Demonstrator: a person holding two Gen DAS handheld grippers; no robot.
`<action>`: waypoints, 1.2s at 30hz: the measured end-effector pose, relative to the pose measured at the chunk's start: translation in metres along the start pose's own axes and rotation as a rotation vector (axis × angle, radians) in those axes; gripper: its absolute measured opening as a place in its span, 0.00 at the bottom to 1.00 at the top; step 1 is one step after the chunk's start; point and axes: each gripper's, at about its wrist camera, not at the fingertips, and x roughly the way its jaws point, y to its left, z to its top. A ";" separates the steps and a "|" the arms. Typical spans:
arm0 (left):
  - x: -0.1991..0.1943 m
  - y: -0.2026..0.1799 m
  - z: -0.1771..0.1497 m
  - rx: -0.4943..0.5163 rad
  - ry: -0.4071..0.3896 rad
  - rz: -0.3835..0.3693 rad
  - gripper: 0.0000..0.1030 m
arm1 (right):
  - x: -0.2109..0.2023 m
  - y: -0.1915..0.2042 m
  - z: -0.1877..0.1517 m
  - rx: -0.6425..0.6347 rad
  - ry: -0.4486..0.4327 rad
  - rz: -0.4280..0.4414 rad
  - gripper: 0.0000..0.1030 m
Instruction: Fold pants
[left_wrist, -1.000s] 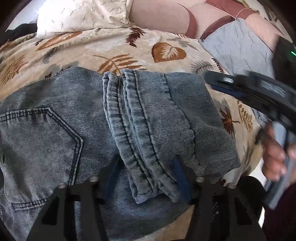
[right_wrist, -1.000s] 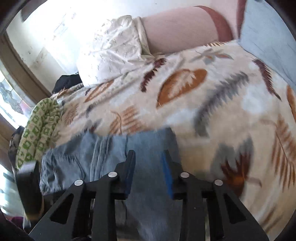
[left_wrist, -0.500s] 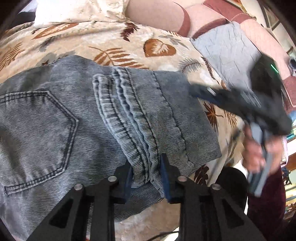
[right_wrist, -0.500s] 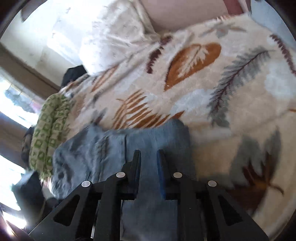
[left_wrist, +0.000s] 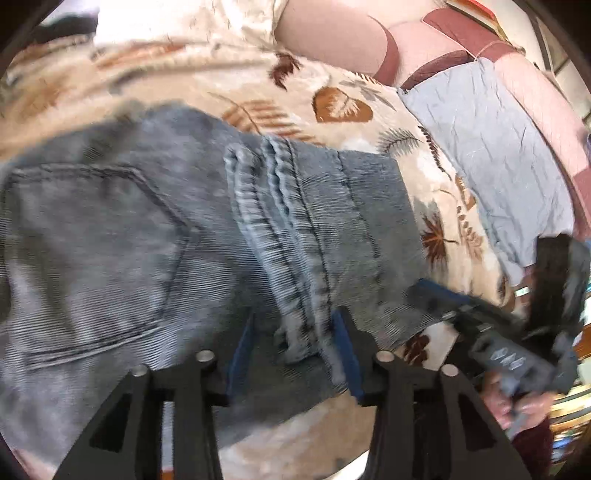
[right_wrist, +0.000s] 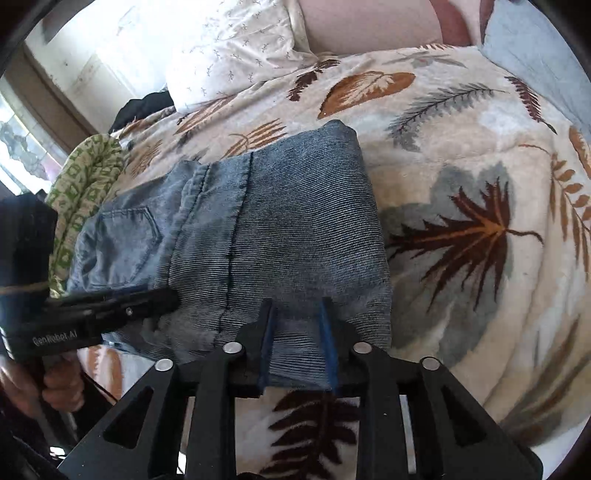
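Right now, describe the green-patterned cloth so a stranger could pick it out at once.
Start from the bed's leaf-print blanket in the right wrist view and follow the folded jeans to their far left end. Bunched at the blanket's left edge, just beyond the back pocket, lies the green-patterned cloth. It alone is green with a pale lattice print.

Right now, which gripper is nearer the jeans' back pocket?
Left. The left gripper straddles the hem ridge beside the back pocket; the right gripper sits at the folded edge, farther from it.
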 end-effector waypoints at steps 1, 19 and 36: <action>-0.008 -0.001 -0.003 0.022 -0.028 0.036 0.48 | -0.007 0.002 0.001 0.010 -0.014 0.018 0.31; -0.161 0.123 -0.103 -0.255 -0.381 0.485 0.94 | -0.002 0.167 -0.003 -0.239 -0.012 0.182 0.35; -0.162 0.208 -0.134 -0.522 -0.308 0.461 0.94 | 0.056 0.358 0.054 -0.601 0.091 0.223 0.49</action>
